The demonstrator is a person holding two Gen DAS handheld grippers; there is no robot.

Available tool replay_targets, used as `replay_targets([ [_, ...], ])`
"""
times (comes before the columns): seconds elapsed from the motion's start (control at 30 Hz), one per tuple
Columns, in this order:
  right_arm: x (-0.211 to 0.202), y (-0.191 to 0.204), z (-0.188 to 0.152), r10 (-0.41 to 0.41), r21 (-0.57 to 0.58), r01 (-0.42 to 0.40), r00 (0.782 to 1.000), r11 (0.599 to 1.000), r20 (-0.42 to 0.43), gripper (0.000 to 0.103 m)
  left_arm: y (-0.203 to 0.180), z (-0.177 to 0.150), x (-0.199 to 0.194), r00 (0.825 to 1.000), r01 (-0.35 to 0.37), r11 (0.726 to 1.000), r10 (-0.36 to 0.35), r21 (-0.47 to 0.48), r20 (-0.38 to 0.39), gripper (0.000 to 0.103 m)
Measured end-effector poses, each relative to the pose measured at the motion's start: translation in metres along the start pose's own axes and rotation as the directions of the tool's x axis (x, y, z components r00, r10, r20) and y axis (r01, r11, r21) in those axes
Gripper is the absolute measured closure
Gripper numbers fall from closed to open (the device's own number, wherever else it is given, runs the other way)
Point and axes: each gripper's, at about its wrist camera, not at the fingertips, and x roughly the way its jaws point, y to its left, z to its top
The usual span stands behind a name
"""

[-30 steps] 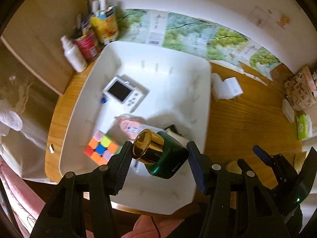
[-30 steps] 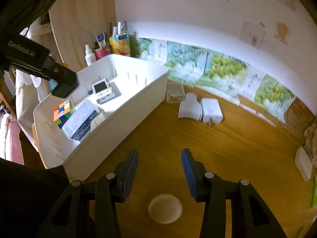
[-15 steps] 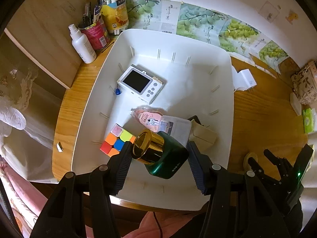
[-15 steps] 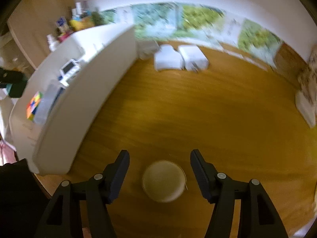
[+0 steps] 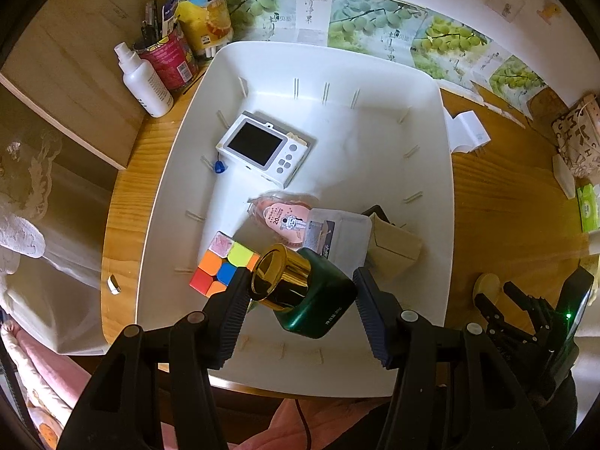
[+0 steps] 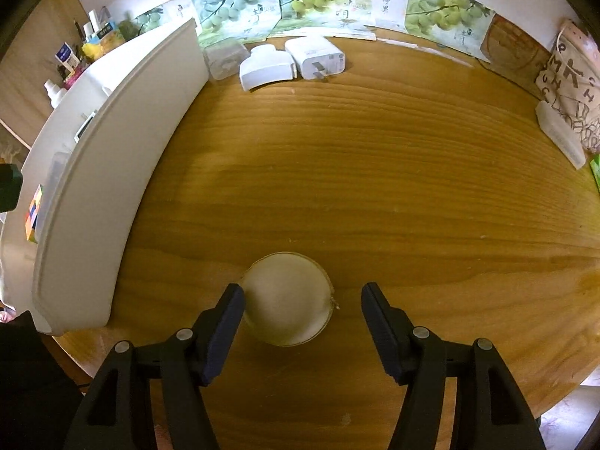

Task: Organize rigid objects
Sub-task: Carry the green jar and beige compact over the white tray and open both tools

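Left gripper (image 5: pixel 302 296): clamped on a green bottle with a gold cap (image 5: pixel 300 292), pointing steeply down over the near end of the white bin (image 5: pixel 431 225); the bottle lies tilted between the pads, cap toward the left finger.
Right gripper (image 6: pixel 302 315): jaws spread, nothing pinched; the left finger (image 6: pixel 225 315) sits at the edge of the round cream disc (image 6: pixel 287 298), the right finger stands clear of it.
Round cream disc: flat on the wooden table (image 6: pixel 375 187), near its front edge, beside the bin's outer wall.
White bin: on the table's left part, with slotted walls.
Inside the bin: a small white camera (image 5: pixel 262 148) screen-up toward the far side; a Rubik's cube (image 5: pixel 221 264) by the left wall; a pink packet (image 5: pixel 283 215), a clear plastic box (image 5: pixel 337 234) and a tan carton (image 5: pixel 393 247) in a row across the middle.
Beyond the bin: a white spray bottle (image 5: pixel 144 82) and a red can of pens (image 5: pixel 170 58) at the far left corner.
Still on the table: a white charger (image 6: pixel 315 56), a white curved block (image 6: pixel 266 67) and a clear case (image 6: pixel 223 58) by the grape-print sheets (image 6: pixel 318 3).
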Motion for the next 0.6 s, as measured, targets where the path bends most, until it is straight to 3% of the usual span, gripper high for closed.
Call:
replay_targets([
  [0.2,0.007,0.008,-0.003,-0.010,-0.021,0.009,0.999,1.000,-0.031,0.037,0.004,-0.002,0.003,1.000,-0.004,1.000,0.004,-0.004,-0.006,0.044],
  [0.33,0.008,0.010,-0.002,-0.014,-0.026,0.013,0.999,1.000,-0.037,0.046,0.007,-0.002,0.005,1.000,-0.004,1.000,0.004,-0.003,-0.012,0.044],
  [0.6,-0.011,0.015,0.003,0.037,-0.032,-0.036,0.999,0.999,0.037,0.047,0.007,-0.004,0.015,0.999,-0.008,1.000,0.008,0.011,-0.040,0.044],
])
